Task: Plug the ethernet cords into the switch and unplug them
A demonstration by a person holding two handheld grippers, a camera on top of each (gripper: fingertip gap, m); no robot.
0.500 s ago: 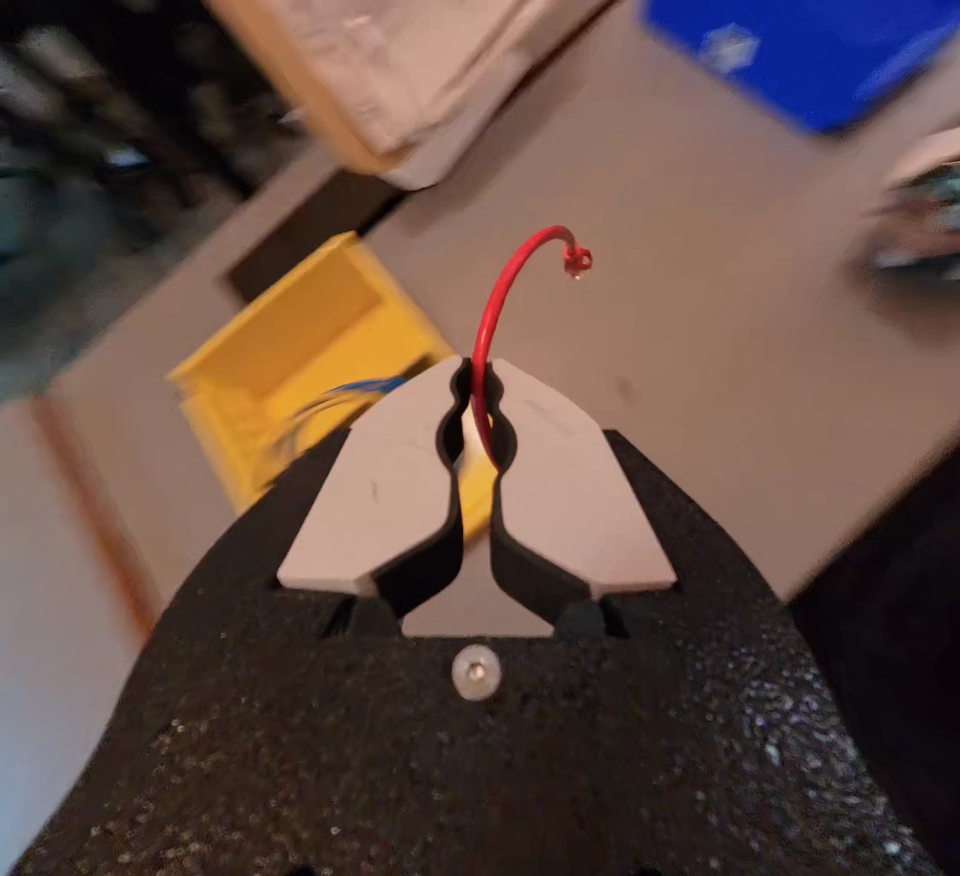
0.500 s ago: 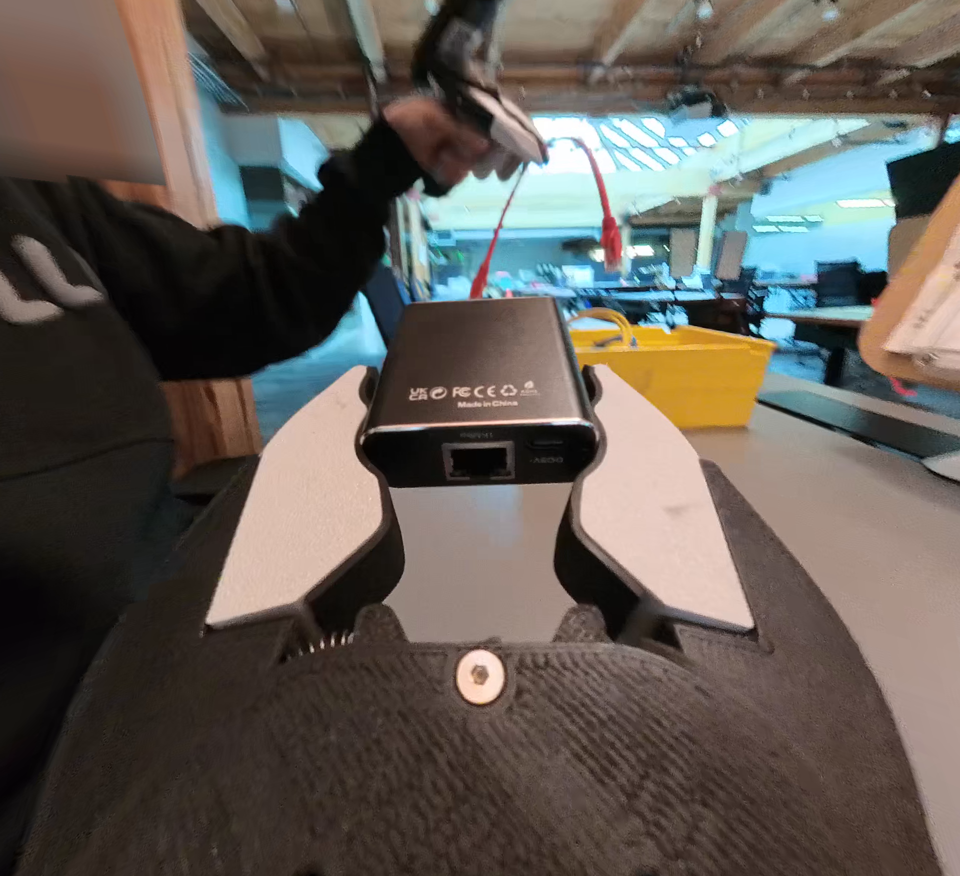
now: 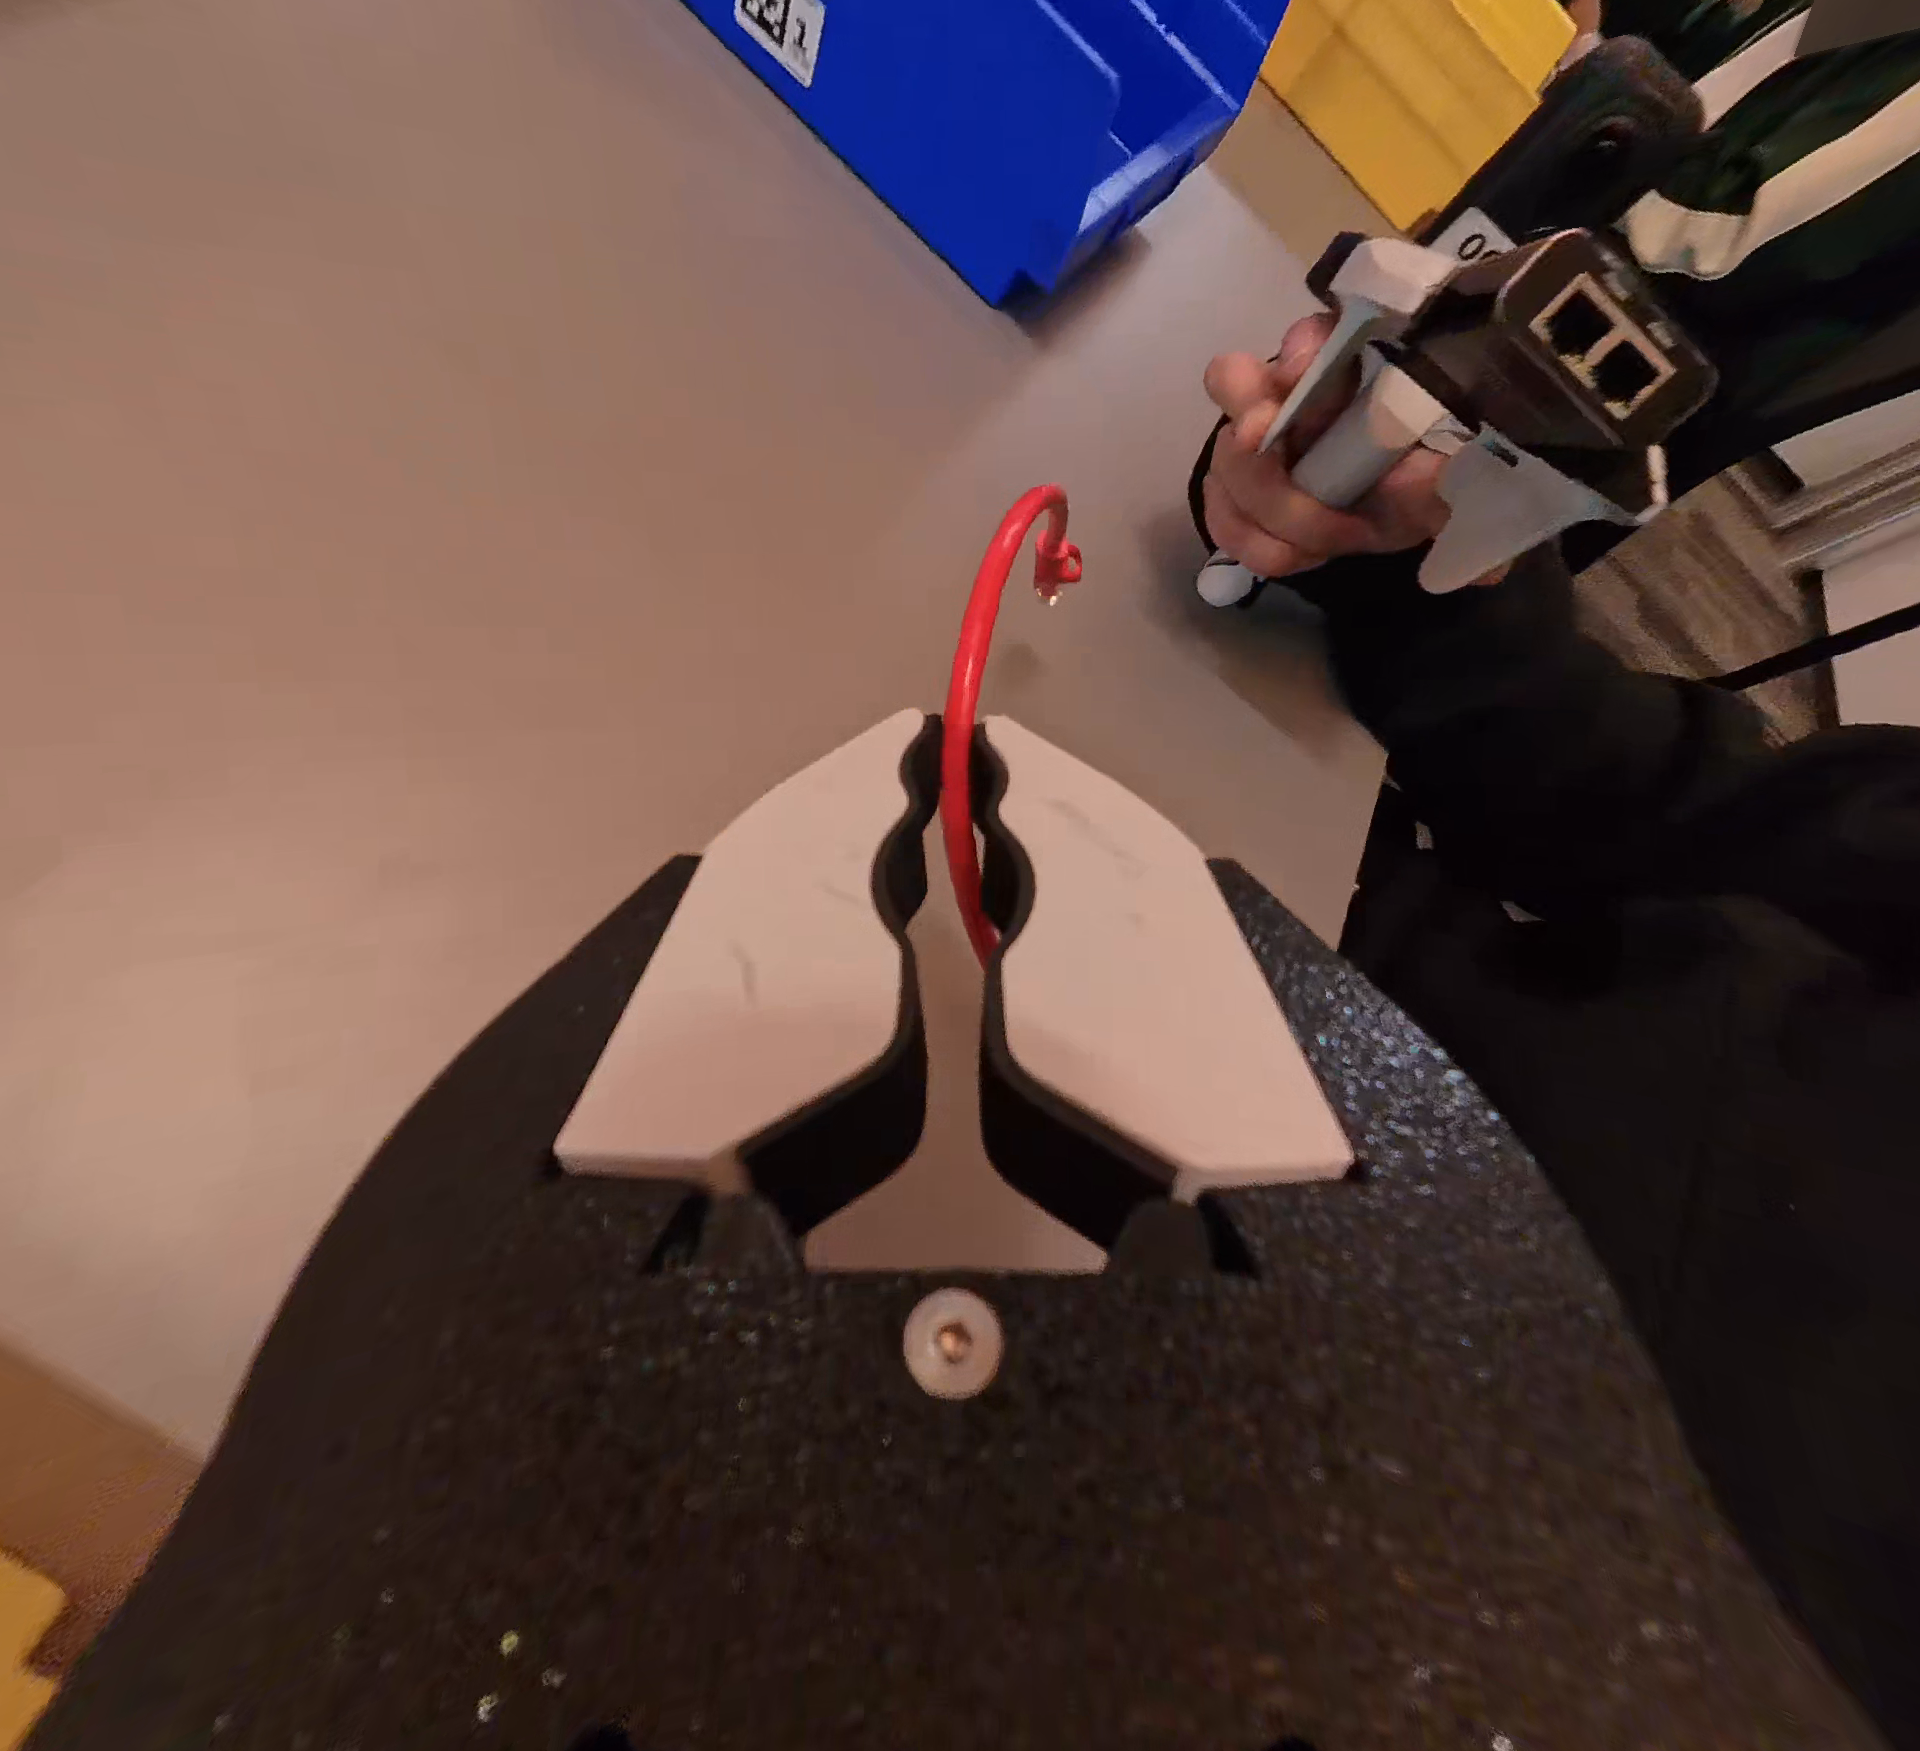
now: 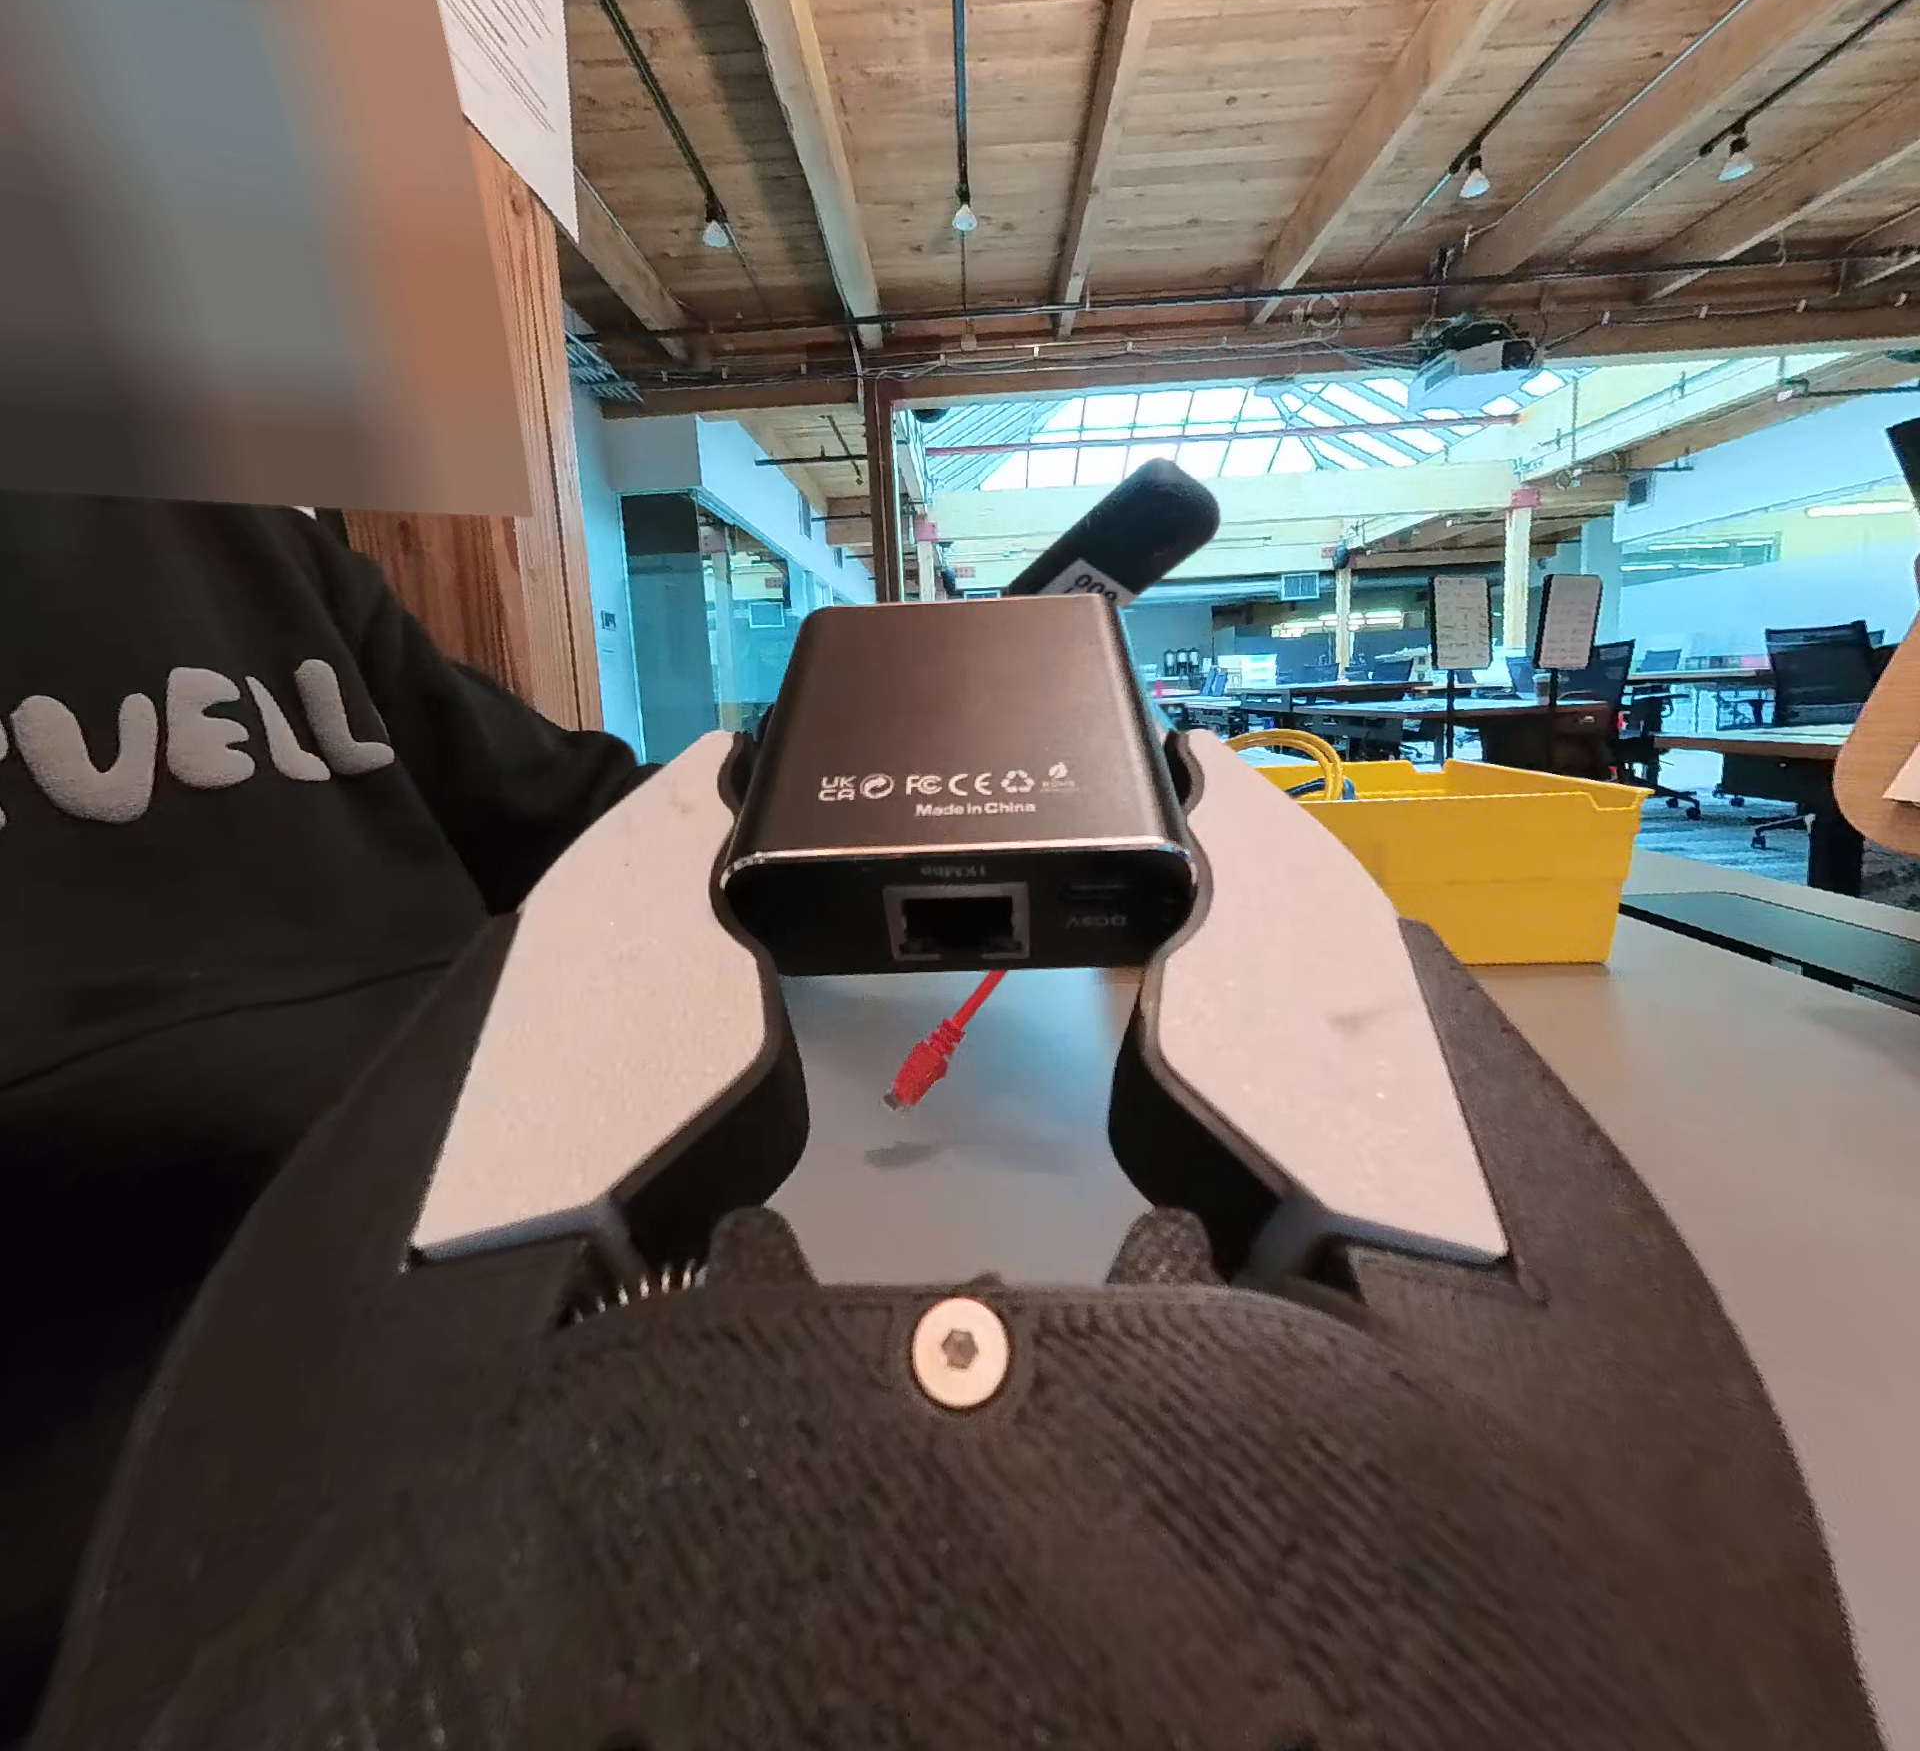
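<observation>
My left gripper is shut on a thin red ethernet cord. The cord arcs up past the fingertips and its red plug hangs free over the grey table. My right gripper is shut on a small black switch, held above the table with one port facing the camera. In the left wrist view the switch shows at the right with two empty ports facing the cord, a good gap away. In the right wrist view the red plug shows below the switch.
A blue bin with a white tag and a yellow bin stand at the far side of the table. Another yellow bin holds a yellow cable. A person in a black top stands close at the table's edge.
My left gripper has swung down and to the right with the red cord, from over the yellow bin to face the switch. My right gripper still holds the switch.
</observation>
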